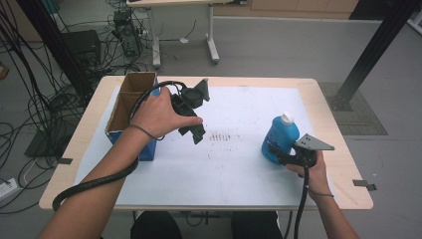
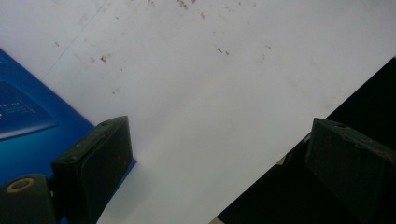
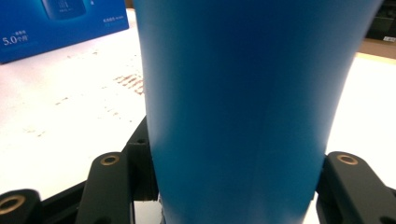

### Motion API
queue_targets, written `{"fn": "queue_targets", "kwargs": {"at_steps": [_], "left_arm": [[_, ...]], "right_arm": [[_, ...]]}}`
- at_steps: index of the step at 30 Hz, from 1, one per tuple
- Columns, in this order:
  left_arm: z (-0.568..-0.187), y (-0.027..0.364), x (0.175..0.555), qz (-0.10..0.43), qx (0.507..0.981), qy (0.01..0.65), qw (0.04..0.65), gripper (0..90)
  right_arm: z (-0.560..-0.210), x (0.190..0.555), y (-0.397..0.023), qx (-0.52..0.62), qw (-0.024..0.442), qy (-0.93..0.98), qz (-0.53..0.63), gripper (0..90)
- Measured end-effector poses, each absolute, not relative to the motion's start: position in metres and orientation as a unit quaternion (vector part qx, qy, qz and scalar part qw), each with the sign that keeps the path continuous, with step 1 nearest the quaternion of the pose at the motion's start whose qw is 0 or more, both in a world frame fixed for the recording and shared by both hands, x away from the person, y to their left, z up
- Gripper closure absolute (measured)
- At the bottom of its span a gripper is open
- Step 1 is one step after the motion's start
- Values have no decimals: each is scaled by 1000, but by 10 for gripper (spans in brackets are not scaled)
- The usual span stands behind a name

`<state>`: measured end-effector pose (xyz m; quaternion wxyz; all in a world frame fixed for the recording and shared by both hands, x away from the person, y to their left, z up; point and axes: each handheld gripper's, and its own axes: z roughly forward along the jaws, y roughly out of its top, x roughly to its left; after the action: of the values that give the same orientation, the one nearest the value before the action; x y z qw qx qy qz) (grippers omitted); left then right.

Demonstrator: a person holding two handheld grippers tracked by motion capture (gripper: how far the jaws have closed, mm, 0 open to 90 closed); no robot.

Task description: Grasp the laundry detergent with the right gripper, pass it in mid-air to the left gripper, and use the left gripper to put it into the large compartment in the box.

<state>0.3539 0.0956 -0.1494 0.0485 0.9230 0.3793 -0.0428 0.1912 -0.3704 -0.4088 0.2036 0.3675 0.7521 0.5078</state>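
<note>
An open cardboard box (image 1: 130, 107) with blue sides stands at about nine o'clock on the bench (image 1: 94, 107), on the white sheet (image 1: 239, 164) that covers most of the top. Just beside it, toward the centre, the left hand (image 1: 159, 115) holds the left gripper (image 1: 198, 134) above the sheet, its fingers (image 2: 100, 158) spread wide with nothing between them; in the left gripper view the box's blue side (image 2: 28, 116) sits at nine o'clock and the bare, speckled sheet lies ahead. A patch of dark smudges (image 1: 222, 137) marks the sheet at the centre. At about three o'clock a blue bottle (image 1: 279, 138) with a white cap (image 1: 287, 118) stands upright on the sheet, well apart from the box. The right gripper (image 1: 273, 150), held by the right hand (image 1: 311, 169), is clamped on the bottle's lower body; in the right gripper view its fingers (image 3: 114, 186) press on either flank of the blue bottle (image 3: 243, 112).
</note>
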Motion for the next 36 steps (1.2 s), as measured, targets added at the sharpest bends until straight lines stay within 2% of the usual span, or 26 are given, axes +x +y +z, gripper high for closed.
{"fn": "queue_targets", "kwargs": {"at_steps": [11,20,36], "left_arm": [[-139,89,345,-42,939,337,57,74],[-130,82,336,-45,955,286,71,75],[-123,72,323,-47,967,236,83,75]], "right_arm": [[-399,197,-370,335,170,757,535,426],[-392,207,-362,291,135,768,553,426],[-381,225,-340,221,82,797,556,425]]}}
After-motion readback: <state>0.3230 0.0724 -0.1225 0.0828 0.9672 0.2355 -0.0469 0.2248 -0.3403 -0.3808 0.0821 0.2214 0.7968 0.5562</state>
